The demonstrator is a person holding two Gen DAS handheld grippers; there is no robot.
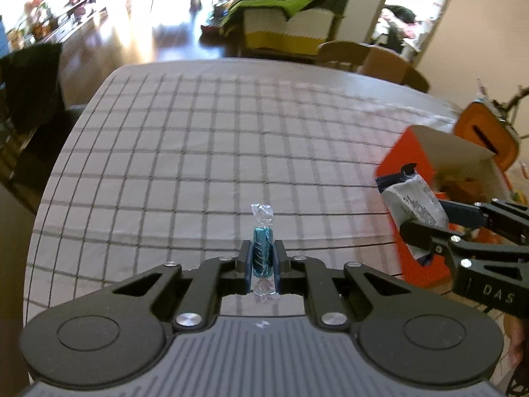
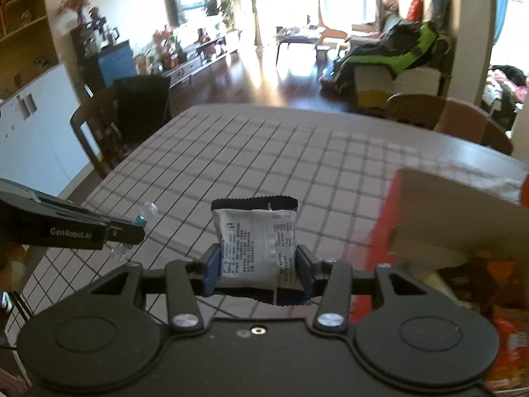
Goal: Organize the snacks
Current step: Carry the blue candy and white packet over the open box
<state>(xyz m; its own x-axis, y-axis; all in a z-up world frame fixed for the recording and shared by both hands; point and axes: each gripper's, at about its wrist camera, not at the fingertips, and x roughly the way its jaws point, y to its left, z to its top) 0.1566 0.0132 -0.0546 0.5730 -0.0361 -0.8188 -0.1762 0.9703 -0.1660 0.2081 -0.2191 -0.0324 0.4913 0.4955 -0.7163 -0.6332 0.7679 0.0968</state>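
We're mid-carry: left gripper (image 1: 263,258) pinches a teal candy (image 1: 262,252), right gripper (image 2: 258,273) pinches a white snack packet (image 2: 254,248), both above the table (image 1: 198,139). Next, probably swing each over the open orange box (image 1: 429,165) and release.

Box (image 1: 426,178) on table (image 1: 231,132), right side
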